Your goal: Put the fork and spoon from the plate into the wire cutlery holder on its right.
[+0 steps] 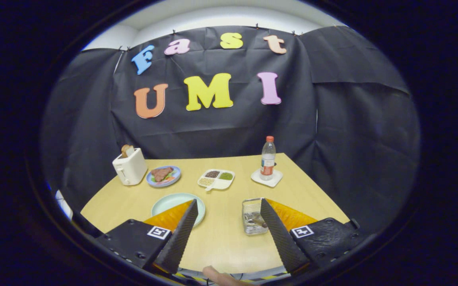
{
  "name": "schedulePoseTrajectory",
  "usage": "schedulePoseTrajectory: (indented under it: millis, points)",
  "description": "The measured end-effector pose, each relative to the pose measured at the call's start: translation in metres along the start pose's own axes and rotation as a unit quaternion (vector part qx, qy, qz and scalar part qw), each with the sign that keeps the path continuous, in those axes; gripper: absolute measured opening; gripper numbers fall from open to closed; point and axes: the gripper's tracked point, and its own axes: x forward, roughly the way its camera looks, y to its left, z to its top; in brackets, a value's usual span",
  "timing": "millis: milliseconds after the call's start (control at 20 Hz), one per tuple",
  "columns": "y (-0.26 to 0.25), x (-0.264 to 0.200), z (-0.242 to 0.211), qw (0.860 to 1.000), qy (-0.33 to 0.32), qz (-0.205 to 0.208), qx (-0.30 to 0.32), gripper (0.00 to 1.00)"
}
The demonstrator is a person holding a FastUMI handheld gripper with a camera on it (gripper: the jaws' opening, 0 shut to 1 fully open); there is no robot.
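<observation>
A wooden bench point(221, 238) carries several items along its far edge. At the far left stands a cream toaster point(129, 167) with a slice of bread point(126, 150) protruding from its slot. Just beside it lies a blue plate point(163, 176) holding food. Toward the middle sits a white divided dish point(216, 179) with three compartments containing dark, green and pale grains. Further right, a clear bottle point(268, 159) with a red cap stands upright on a white square coaster point(266, 178).
</observation>
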Motion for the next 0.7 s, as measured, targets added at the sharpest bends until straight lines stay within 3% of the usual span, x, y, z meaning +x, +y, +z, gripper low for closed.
schedulePoseTrajectory:
  millis: [400, 700]
  points:
    - [0.038, -0.016, 0.02, 0.997, -0.072, -0.001, -0.017, 0.95]
    - [0.061, -0.022, 0.013, 0.997, -0.076, 0.017, -0.019, 0.95]
